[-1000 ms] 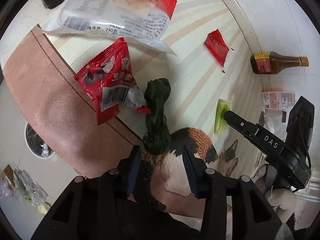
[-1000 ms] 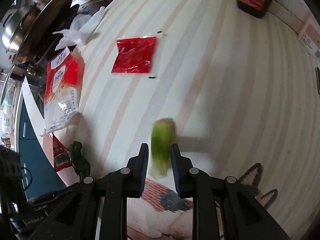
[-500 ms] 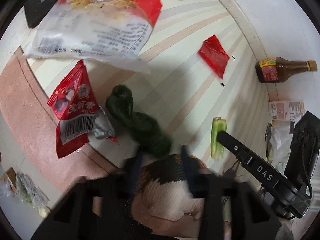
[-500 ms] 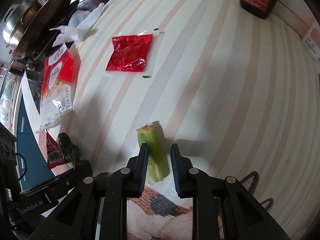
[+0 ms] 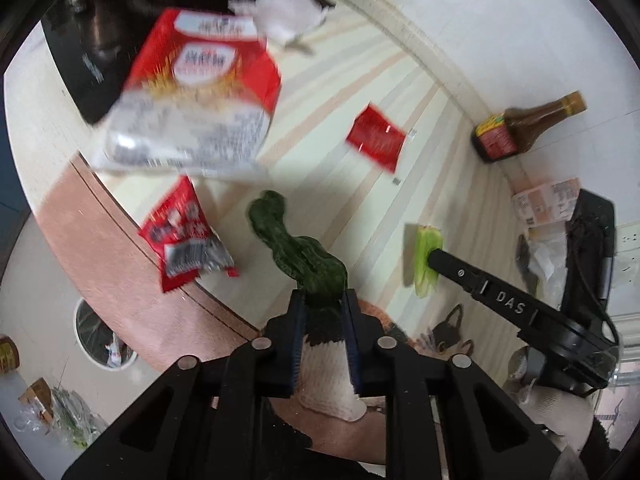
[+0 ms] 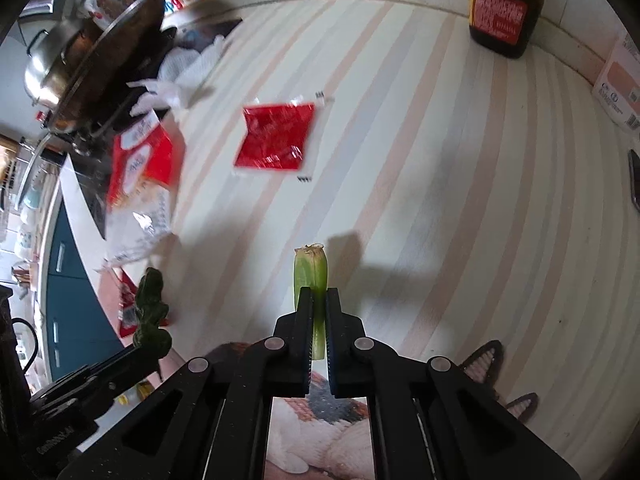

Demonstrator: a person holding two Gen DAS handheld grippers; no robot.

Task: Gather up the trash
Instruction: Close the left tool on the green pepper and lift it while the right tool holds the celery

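Left wrist view: the left gripper (image 5: 323, 300) has its jaws pinched on the near end of a dark green, twisted, limp vegetable scrap (image 5: 296, 249), which juts forward over the counter edge. The right gripper (image 6: 319, 312) has its jaws pressed on the lower part of a pale green celery-like stalk piece (image 6: 311, 270), its cut end pointing away from the camera.

Judgement: both scraps are secured, so the pick-up step appears complete for these two items. The next move calls for carrying them clear of the counter to a bin and releasing them there. A round white wire-mesh bin (image 5: 100, 338) on the floor below the counter edge looks the likely target. The limp scrap may sag or slip during the carry.

Trash remaining on the cream countertop with pale pink and grey stripes (image 6: 460, 168): a flat red foil sachet (image 6: 276, 136), a small red printed snack wrapper (image 5: 182, 232) at the edge, a large red-and-clear plastic food bag (image 5: 192, 96) and crumpled white tissue (image 5: 286, 16).

A brown sauce bottle with a red label (image 5: 520, 128) stands at the white wall. A steel pot (image 6: 52, 68) sits on the hob at the far left. A pink-brown band (image 5: 92, 240) edges the counter.
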